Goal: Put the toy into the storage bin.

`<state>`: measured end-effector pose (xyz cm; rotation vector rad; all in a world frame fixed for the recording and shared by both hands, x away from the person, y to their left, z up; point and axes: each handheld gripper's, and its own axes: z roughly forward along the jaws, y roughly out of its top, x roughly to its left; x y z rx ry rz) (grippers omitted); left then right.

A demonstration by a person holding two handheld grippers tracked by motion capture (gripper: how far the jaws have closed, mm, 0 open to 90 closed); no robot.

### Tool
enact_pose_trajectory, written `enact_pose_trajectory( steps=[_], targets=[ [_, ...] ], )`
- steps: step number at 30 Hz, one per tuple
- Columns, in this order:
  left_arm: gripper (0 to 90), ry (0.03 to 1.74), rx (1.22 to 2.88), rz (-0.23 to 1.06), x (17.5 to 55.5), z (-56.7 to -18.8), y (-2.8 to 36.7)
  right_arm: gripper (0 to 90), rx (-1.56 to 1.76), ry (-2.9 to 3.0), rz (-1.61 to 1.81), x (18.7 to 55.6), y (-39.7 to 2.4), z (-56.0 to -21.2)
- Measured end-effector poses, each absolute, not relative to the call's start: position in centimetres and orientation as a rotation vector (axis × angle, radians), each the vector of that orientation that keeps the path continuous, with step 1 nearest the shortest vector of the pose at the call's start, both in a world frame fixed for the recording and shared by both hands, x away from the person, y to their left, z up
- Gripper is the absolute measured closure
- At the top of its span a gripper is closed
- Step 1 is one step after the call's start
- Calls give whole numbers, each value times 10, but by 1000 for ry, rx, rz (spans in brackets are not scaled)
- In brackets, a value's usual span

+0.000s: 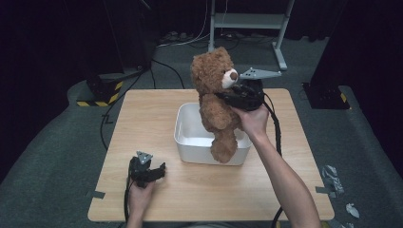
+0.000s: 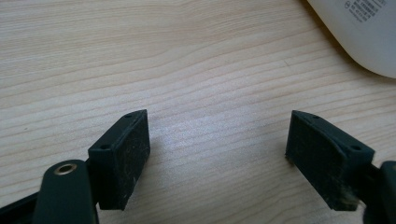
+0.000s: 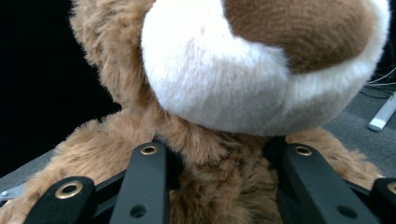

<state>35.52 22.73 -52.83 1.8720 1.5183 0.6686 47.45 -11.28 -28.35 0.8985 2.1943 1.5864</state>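
Note:
A brown teddy bear [image 1: 216, 95] with a white muzzle hangs upright over a white plastic bin [image 1: 190, 142] at the middle of the wooden table [image 1: 142, 114]. Its legs dangle above the bin's front rim. My right gripper [image 1: 227, 97] is shut on the teddy bear's chest just under the chin; in the right gripper view the jaws press into the fur [image 3: 219, 186] below the muzzle [image 3: 224, 79]. My left gripper [image 1: 159, 172] rests low on the table near the front left, its fingers [image 2: 123, 154] wide open over bare wood with nothing between them.
A corner of the white bin [image 2: 364, 32] lies up and right of the left gripper. Cables trail from both grippers off the table's front edge. A metal stand [image 1: 249, 21] and floor cables sit behind the table.

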Motion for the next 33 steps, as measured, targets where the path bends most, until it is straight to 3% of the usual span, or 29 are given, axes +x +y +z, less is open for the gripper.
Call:
enact_pose_trajectory(
  steps=[33],
  targets=[
    [216,1516,1875,669,355,-528,227,648,922,2223,1588,482,-103,-315]
  ],
)
